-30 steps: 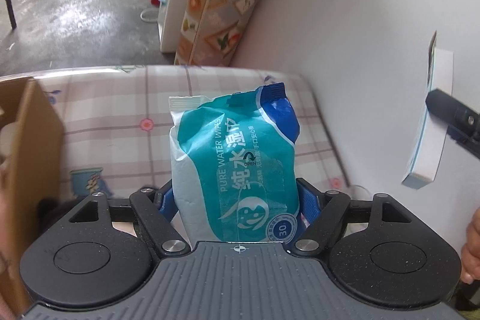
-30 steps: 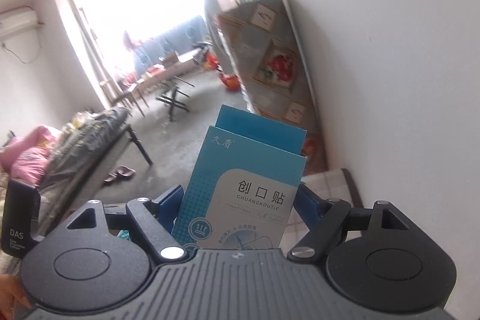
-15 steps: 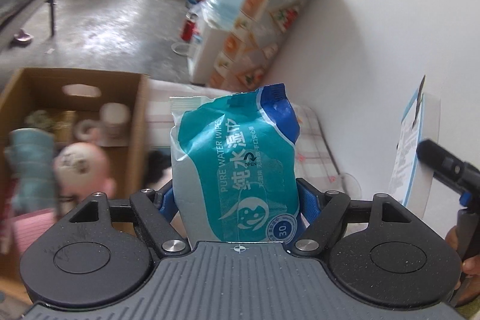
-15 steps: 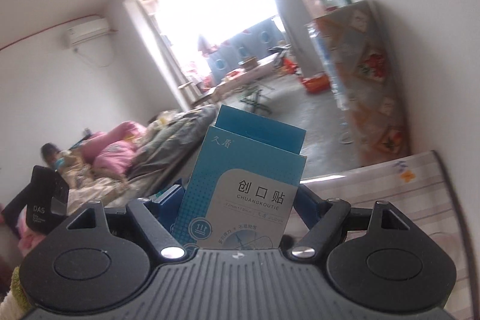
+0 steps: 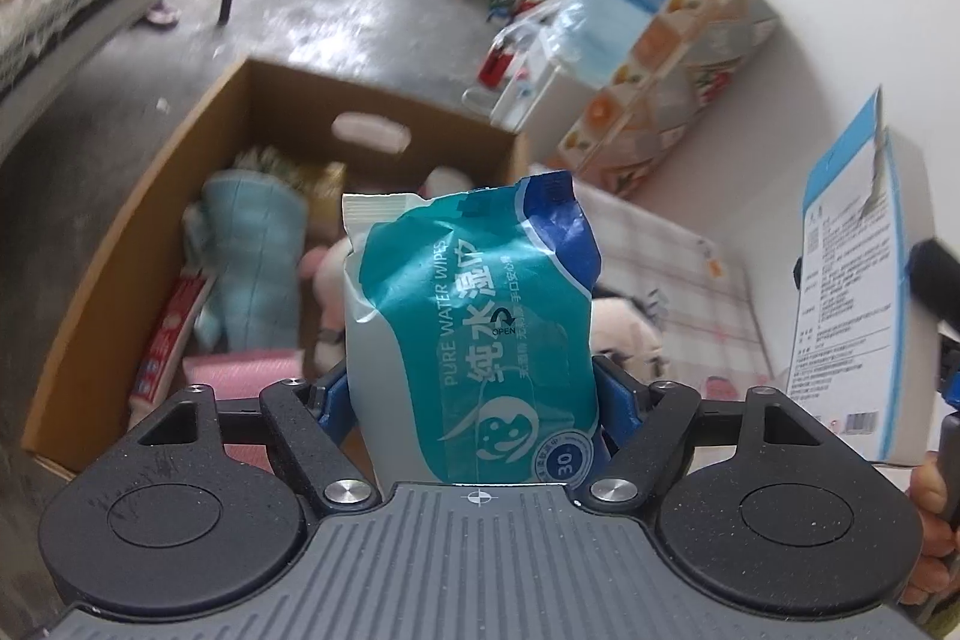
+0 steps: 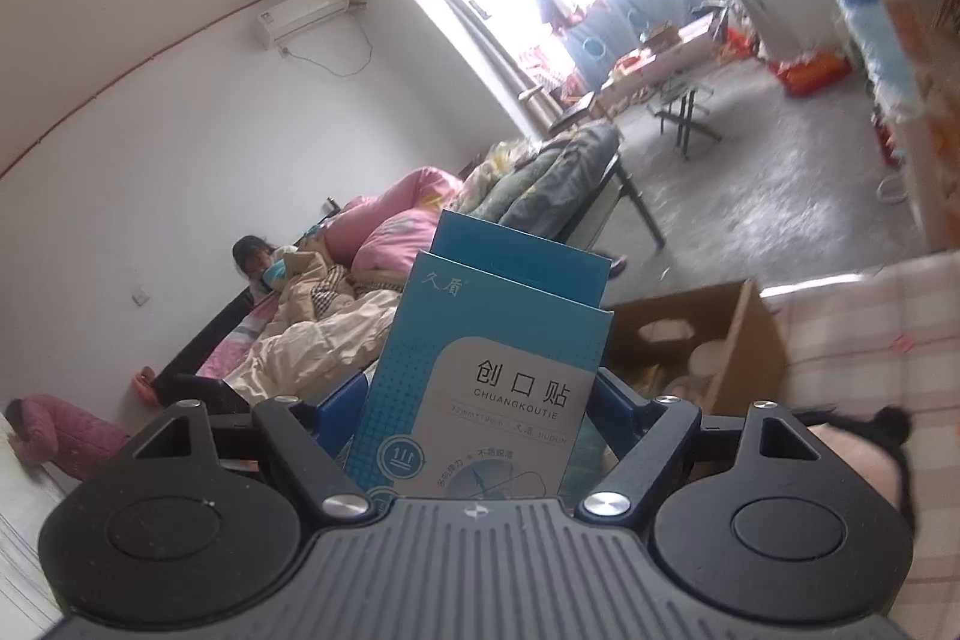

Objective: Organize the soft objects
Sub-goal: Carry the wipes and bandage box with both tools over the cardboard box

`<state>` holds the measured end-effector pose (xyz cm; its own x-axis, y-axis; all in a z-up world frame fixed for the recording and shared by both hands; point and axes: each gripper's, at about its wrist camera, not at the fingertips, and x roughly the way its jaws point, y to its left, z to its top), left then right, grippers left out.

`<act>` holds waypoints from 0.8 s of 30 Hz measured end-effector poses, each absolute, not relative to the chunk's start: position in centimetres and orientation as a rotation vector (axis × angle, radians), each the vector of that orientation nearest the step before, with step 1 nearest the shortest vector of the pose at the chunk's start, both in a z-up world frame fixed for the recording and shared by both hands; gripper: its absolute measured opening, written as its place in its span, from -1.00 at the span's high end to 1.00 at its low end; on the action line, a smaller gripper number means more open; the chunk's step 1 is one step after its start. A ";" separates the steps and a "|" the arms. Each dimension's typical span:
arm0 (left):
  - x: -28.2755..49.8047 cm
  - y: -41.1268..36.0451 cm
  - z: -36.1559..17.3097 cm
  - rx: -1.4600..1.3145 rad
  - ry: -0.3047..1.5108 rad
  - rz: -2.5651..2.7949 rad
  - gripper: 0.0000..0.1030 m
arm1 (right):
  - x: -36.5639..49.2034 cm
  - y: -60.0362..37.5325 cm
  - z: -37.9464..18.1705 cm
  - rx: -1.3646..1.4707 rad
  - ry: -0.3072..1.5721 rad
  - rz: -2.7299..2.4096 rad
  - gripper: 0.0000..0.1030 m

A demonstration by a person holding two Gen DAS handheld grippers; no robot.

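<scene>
Wipes pack: soft, pliable pouch, judged light; slick film likely to slip, so a hold across its lower body, as now, suits best. Teal-and-white wrapper, crinkled, blue top corner. It stands upright, pinched between the jaws of the left gripper, over the near edge of the carton. Carton at 10 o'clock holds a blue towel, pink items and plush. Plaster box: stiff card, light, clamped in the right gripper, at 3 o'clock of the pack.
</scene>
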<state>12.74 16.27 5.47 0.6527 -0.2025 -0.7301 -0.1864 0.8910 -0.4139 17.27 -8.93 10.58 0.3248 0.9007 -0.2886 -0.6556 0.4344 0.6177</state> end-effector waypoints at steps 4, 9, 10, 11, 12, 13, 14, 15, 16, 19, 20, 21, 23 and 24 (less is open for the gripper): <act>13.9 17.0 2.2 -0.505 0.936 -0.024 -0.46 | 18.7 -7.2 8.3 0.465 0.727 1.062 -0.59; 16.1 17.3 -2.1 -0.527 1.036 -0.044 -0.43 | 19.1 -6.1 5.9 0.482 0.787 1.042 -0.59; 16.8 17.3 -2.7 -0.534 1.055 -0.048 -0.43 | 19.0 -5.9 5.6 0.483 0.794 1.038 -0.59; 17.1 17.4 -3.2 -0.528 1.066 -0.052 -0.42 | 19.2 -5.8 5.3 0.484 0.800 1.035 -0.59; 17.5 17.3 -3.6 -0.512 1.075 -0.048 -0.41 | 19.3 -5.8 5.0 0.487 0.805 1.032 -0.59; 17.9 17.4 -3.8 -0.505 1.080 -0.039 -0.40 | 19.3 -5.6 4.8 0.492 0.812 1.031 -0.59; 18.2 17.6 -4.0 -0.509 1.082 -0.035 -0.38 | 19.4 -5.6 4.6 0.497 0.818 1.031 -0.59; 18.1 17.9 -4.3 -0.522 1.082 -0.035 -0.38 | 19.4 -5.4 4.5 0.501 0.821 1.030 -0.59; 18.3 18.2 -4.6 -0.537 1.085 -0.035 -0.38 | 19.6 -5.4 4.4 0.502 0.824 1.029 -0.59; 18.2 18.4 -5.9 -0.539 1.121 -0.026 -0.37 | 19.9 -5.4 4.3 0.505 0.830 1.024 -0.59; 18.4 18.4 -6.5 -0.531 1.140 -0.022 -0.38 | 20.1 -5.4 4.2 0.508 0.832 1.023 -0.59; 18.4 18.3 -7.0 -0.526 1.159 -0.012 -0.38 | 20.3 -5.3 4.1 0.511 0.836 1.022 -0.59; 18.6 18.4 -7.9 -0.547 1.183 -0.021 -0.37 | 20.4 -5.2 4.0 0.517 0.843 1.020 -0.59; 18.6 18.5 -8.1 -0.556 1.190 -0.020 -0.37 | 20.5 -5.0 4.0 0.521 0.850 1.021 -0.59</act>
<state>18.61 18.54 -8.10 0.3882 -0.3002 -0.8713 -0.2713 0.8664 -0.4193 20.51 -5.01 3.98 0.2573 0.8947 -0.3652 -0.5219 0.4467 0.7267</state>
